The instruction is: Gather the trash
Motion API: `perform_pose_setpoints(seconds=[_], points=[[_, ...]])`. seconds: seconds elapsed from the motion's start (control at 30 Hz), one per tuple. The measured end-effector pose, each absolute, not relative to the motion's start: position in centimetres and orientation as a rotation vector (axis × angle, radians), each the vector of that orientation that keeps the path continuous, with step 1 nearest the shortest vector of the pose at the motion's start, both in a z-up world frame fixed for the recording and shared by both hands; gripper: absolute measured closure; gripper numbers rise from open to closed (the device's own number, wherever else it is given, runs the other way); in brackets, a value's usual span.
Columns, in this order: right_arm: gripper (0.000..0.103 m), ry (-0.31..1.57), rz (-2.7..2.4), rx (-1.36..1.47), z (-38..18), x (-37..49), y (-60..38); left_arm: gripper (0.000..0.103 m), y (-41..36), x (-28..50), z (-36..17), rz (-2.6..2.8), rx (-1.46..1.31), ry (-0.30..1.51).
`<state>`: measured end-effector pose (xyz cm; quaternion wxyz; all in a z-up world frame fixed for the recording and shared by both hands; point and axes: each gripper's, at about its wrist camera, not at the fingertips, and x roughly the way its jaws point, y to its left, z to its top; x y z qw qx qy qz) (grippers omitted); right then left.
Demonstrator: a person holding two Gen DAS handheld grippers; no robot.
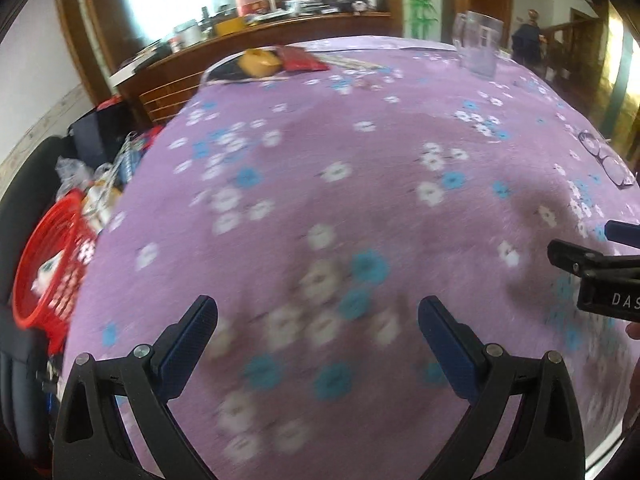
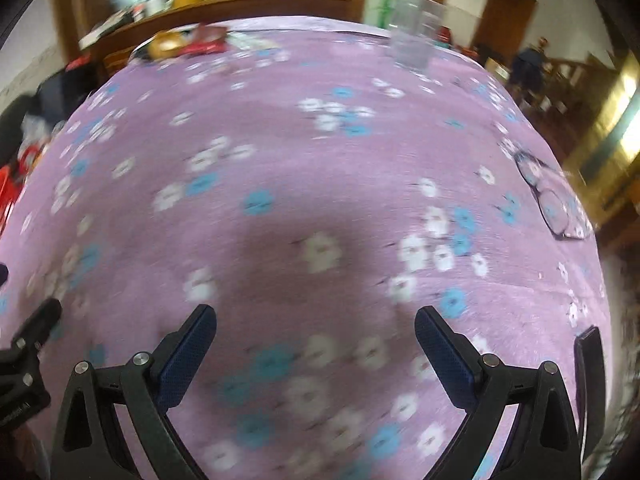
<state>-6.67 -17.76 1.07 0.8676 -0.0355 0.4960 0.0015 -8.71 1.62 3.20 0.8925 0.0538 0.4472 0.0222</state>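
Both the left tongs [image 1: 318,314] and right tongs [image 2: 316,322] hang wide open and empty over the table [image 1: 360,168], so collecting looks barely begun: wrappers [image 1: 280,62] lie far ahead, the red basket [image 1: 48,264] off to the left.

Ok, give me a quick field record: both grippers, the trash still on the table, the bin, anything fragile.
left gripper: open, empty, above the purple floral tablecloth
right gripper: open, empty, above the same cloth
likely trash: red wrapper and yellow-brown packet, far left corner of the table
bin: red plastic mesh basket, beyond the table's left edge
fragile: clear glass pitcher at far edge; dark-rimmed eyeglasses at right edge
image: motion-blurred
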Motion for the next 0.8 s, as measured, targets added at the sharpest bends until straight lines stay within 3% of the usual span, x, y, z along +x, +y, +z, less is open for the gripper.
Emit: perform_pose_setpoints(seconds=[0.33,0.8], points=[[0.002,1.007,0.01,-0.032,-0.2,-1.5,-17.4,0.003,0.3,-2.9,1.1,0.004,0.06,0.981],[0.0,0.965,-0.003,-0.019,-0.7,-1.3,-17.1,0.0,1.4,-0.4,0.8,0.004,-0.021,0.996]])
